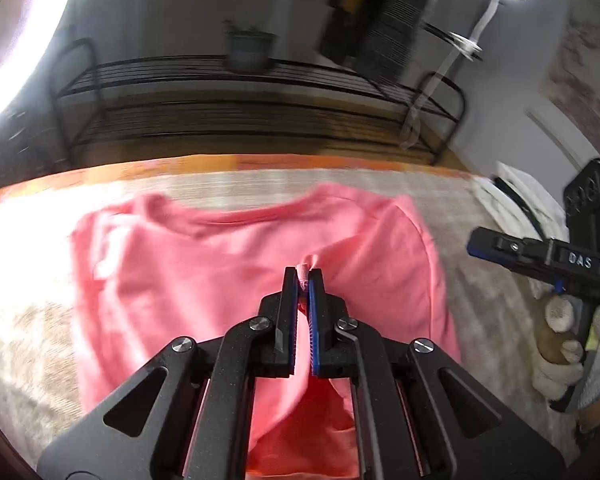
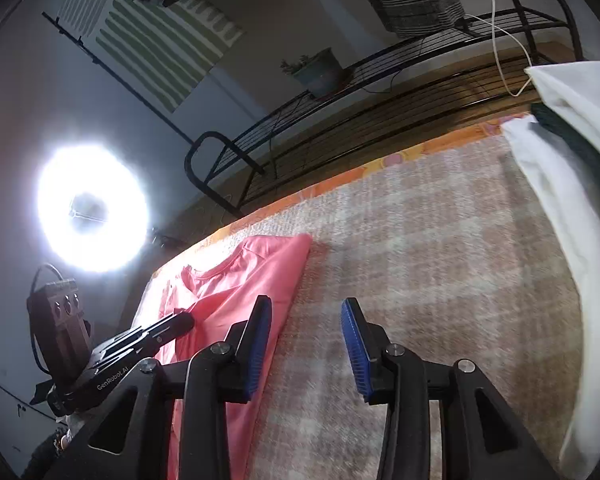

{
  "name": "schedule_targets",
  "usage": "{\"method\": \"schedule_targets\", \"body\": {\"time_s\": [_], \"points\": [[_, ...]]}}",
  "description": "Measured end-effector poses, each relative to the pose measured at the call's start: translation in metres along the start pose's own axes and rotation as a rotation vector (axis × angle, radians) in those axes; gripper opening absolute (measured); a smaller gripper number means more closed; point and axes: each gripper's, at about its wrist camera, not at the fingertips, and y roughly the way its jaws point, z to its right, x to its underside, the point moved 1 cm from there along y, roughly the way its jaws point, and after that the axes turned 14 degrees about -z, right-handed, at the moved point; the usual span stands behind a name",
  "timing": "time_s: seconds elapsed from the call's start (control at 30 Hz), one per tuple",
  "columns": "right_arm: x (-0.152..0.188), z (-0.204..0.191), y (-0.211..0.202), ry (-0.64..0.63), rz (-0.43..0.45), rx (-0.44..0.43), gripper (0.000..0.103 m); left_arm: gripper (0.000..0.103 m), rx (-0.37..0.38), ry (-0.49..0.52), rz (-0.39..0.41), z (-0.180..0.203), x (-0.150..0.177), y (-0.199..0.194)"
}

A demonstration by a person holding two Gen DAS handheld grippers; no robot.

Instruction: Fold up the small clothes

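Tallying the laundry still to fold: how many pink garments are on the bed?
1. The pink shirt lies spread on the blanket, pinched by the left gripper. Others may be hidden in the white pile at the right.

Left claw (image 1: pixel 303 276) pinched; right claw (image 2: pixel 306 312) apparently agape.

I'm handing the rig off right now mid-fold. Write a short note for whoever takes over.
Left tongs: shut on a pinch of the pink shirt, near its middle.
Right tongs: open, empty, over the plaid blanket beside the shirt's right edge.
Shirt lies mostly flat on the blanket, neckline at the far side; white cloth lies at the right.
Done: left grasp. No finished fold visible.
Left: probably grasp with the right, fold, set aside.
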Motion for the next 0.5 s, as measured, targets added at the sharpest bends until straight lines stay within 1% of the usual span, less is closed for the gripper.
{"method": "schedule_targets", "body": {"time_s": [0.1,0.17,0.27,0.33,0.37,0.4,0.43,0.47,0.5], "points": [[-0.007,-0.008,0.016,-0.022,-0.024,0.013,0.039,0.003,0.034,-0.022,-0.037,-0.007,-0.004,0.006],[-0.012,-0.013,0.029,-0.032,-0.050,0.000,0.040,0.003,0.041,-0.002,-0.050,-0.004,-0.006,0.008],[-0.021,-0.017,0.045,-0.037,-0.083,-0.031,0.044,0.003,0.028,0.042,-0.047,0.008,-0.009,0.011],[-0.029,-0.019,0.050,-0.036,-0.075,-0.016,0.042,0.003,0.006,0.062,-0.049,0.016,-0.008,0.014],[-0.034,-0.021,0.052,-0.037,-0.070,0.002,0.036,0.003,-0.010,0.071,-0.051,0.018,-0.007,0.016],[-0.038,-0.022,0.054,-0.040,-0.067,0.015,0.017,0.003,-0.017,0.074,-0.056,0.018,-0.005,0.018],[-0.041,-0.025,0.054,-0.053,-0.061,0.023,0.007,0.003,-0.025,0.077,-0.058,0.019,-0.004,0.019],[-0.045,-0.031,0.053,-0.077,-0.049,0.050,0.000,0.003,-0.034,0.081,-0.056,0.020,-0.003,0.019],[-0.049,-0.041,0.049,-0.125,-0.023,0.109,0.000,0.003,-0.042,0.085,-0.054,0.020,-0.002,0.019]]}}
